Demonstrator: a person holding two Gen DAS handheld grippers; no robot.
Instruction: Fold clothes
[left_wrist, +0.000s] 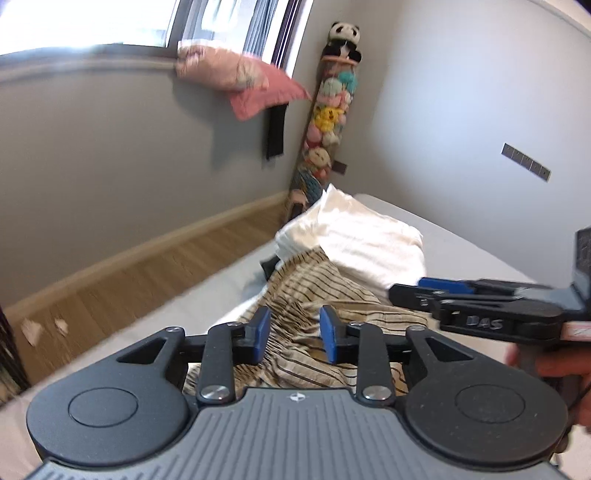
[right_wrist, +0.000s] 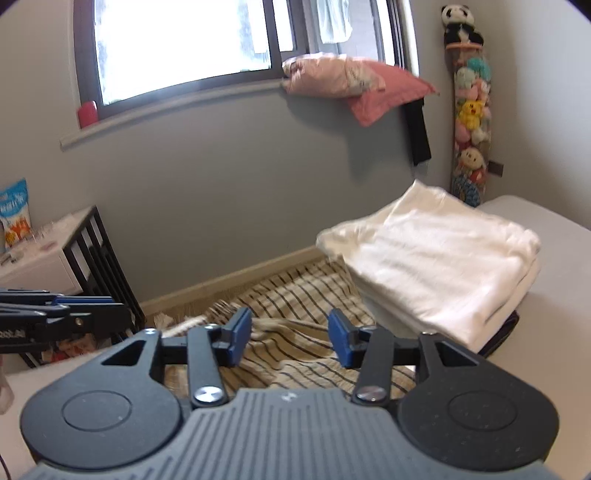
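A crumpled beige garment with dark stripes lies on the grey bed; it also shows in the right wrist view. A folded white stack of clothes sits behind it, seen too in the right wrist view. My left gripper is open and empty, just above the striped garment. My right gripper is open and empty over the same garment. The right gripper shows from the side in the left wrist view; the left one sits at the left edge of the right wrist view.
A wooden floor runs beside the bed below a grey wall. Pink pillows rest on the window sill. A hanging column of plush toys stands in the corner. A white side table with black slats stands at the left.
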